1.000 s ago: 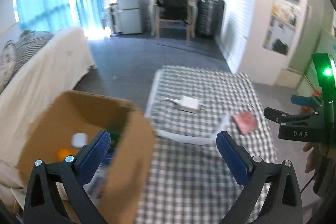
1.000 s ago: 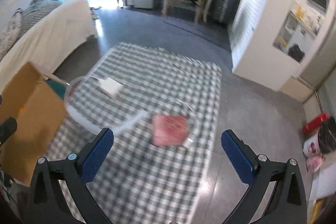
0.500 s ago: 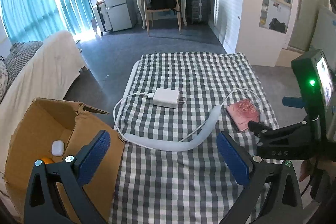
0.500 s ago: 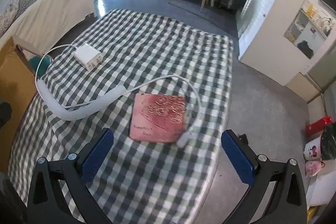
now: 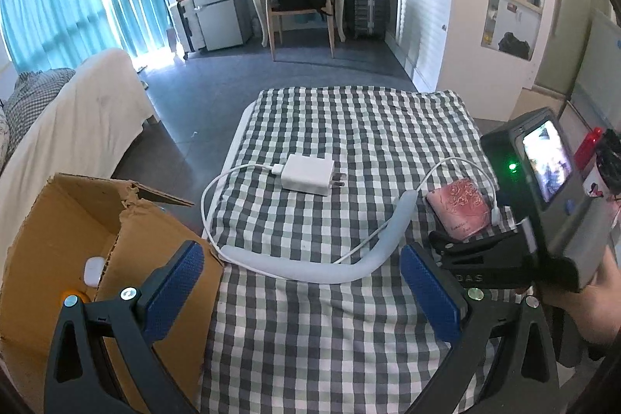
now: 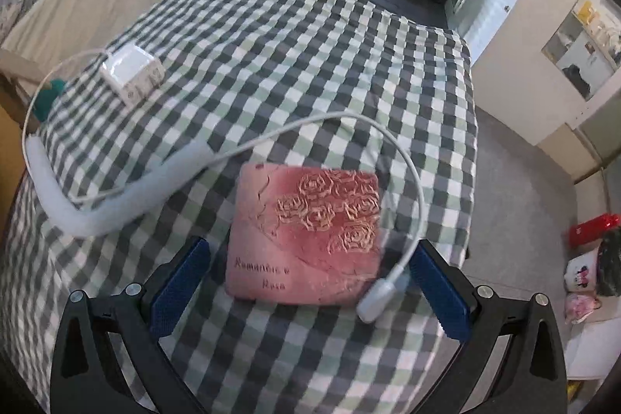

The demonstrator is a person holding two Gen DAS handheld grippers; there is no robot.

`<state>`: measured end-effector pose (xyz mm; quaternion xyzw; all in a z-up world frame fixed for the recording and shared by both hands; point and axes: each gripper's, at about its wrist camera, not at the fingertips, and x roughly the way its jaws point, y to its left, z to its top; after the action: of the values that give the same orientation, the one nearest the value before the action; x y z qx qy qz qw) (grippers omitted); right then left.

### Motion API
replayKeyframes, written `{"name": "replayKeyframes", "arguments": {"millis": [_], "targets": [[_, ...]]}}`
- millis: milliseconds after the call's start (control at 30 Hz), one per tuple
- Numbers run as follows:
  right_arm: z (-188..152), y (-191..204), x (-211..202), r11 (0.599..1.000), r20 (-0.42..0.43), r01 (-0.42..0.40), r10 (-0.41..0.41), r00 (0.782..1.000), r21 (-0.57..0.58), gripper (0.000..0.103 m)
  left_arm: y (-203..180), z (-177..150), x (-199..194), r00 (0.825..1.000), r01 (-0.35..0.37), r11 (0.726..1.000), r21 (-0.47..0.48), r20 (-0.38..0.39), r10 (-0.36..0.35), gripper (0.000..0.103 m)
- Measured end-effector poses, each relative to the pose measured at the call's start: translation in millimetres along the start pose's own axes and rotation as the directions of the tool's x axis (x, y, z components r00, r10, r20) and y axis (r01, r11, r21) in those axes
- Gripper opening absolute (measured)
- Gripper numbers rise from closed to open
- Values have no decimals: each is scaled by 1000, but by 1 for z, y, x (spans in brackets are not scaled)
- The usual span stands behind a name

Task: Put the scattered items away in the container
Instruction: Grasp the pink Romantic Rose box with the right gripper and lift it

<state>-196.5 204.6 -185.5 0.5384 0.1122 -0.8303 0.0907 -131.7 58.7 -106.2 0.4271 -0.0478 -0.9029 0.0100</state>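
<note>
**Items on checked cloth, box at left**

Left wrist: left gripper [image 5: 302,288] spread, empty. Torn corrugated cardboard box [image 5: 58,251] at table's near-left edge. Boxy white charger [image 5: 308,174], thin cable, soft curved tube [image 5: 330,268] mid-cloth.

Right wrist: right gripper [image 6: 310,286] spread, flanking embossed pink notebook [image 6: 306,235] lying flat near the right edge.

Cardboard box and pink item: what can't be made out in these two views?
- Cardboard box, left wrist view: its near wall and the left gripper finger hide most contents; only a white case and an orange thing show.
- Box, right wrist view: cut off at the left edge.
- Pink item, right wrist view: whether card, pouch or booklet is unclear; the cable plug covers one corner.
</note>
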Motion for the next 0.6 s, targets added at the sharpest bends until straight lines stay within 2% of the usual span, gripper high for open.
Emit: {"name": "replayKeyframes", "arguments": {"millis": [233, 333, 367, 600], "targets": [[2, -3, 1, 1000, -17, -28, 28, 999, 15, 101, 2, 0, 1, 1000, 2, 1000, -10, 0, -2, 103], [3, -6, -2, 999, -9, -47, 47, 999, 21, 85, 2, 0, 2, 1000, 2, 1000, -13, -3, -2, 103], [4, -6, -3, 999, -4, -45, 45, 999, 26, 72, 2, 0, 2, 1000, 3, 1000, -14, -4, -3, 103], [4, -8, -6, 996, 1, -70, 70, 998, 56, 71, -1, 1, 3, 1000, 3, 1000, -6, -6, -3, 103]]}}
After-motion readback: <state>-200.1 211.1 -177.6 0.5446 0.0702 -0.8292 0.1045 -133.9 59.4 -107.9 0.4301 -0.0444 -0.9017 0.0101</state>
